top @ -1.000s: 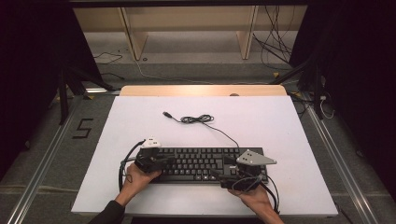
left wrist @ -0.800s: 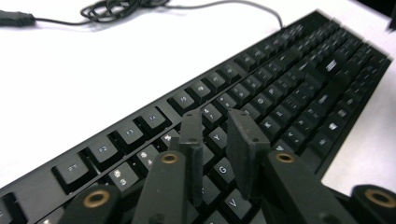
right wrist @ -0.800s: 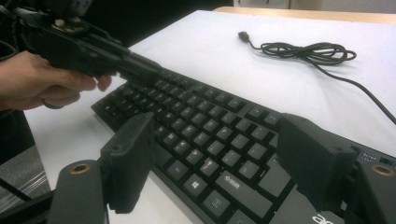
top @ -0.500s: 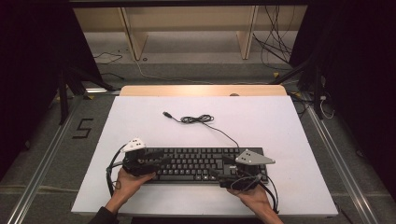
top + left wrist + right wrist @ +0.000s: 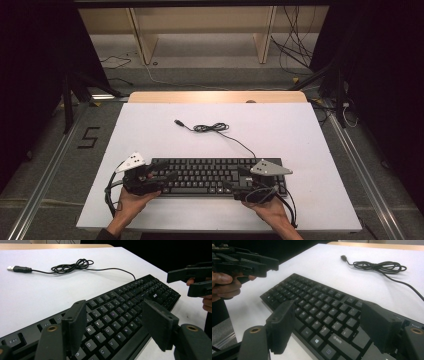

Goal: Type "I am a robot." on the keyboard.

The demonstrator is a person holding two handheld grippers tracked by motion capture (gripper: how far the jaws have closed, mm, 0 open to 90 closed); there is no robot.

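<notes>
left tool (image 5: 162, 170) – jaws just opening, wide | right tool (image 5: 231, 178) – jaws apart

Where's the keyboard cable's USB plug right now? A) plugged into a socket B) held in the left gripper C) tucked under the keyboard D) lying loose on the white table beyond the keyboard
D: the USB plug lies free on the white table, past the keyboard, with the cable bunched in a loose coil beside it.
</notes>
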